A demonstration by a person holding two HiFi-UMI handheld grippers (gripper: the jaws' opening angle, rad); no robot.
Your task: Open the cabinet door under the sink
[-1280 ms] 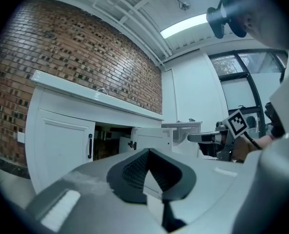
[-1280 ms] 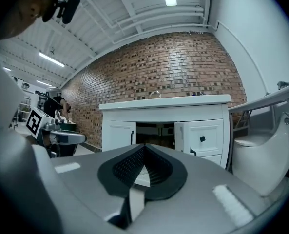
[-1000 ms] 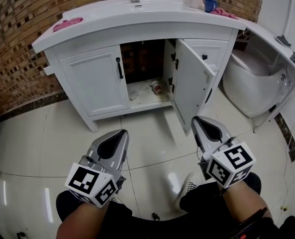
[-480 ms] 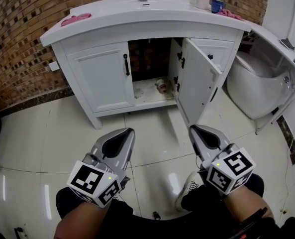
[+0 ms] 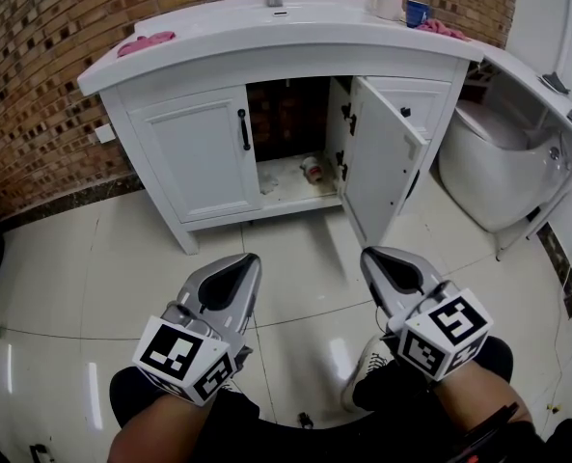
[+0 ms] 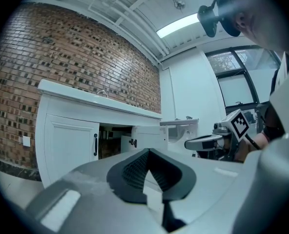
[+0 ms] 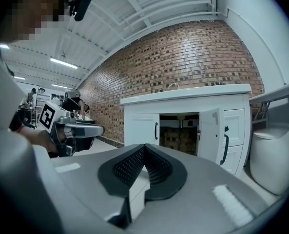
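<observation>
Brick-walled bathroom [image 5: 35, 85], glossy pale tiled floor [image 5: 295, 249] underfoot. Against the bricks, white sink cabinet [image 5: 122, 114] beneath a white basin countertop [image 5: 228, 32]. On the right of the head view, white panelled cabinet door [image 5: 377, 167] swung wide open, dark cupboard interior exposed, small unclear object [image 5: 312, 169] on its base. Beside it, left white door [image 5: 199, 152] shut, black bar handle [image 5: 242, 129] upright. Nearer the camera, grey left gripper [image 5: 245, 263] and grey right gripper [image 5: 372, 257] side by side above the tiles, well apart from the cabinet, both with jaws pressed together on nothing.
</observation>
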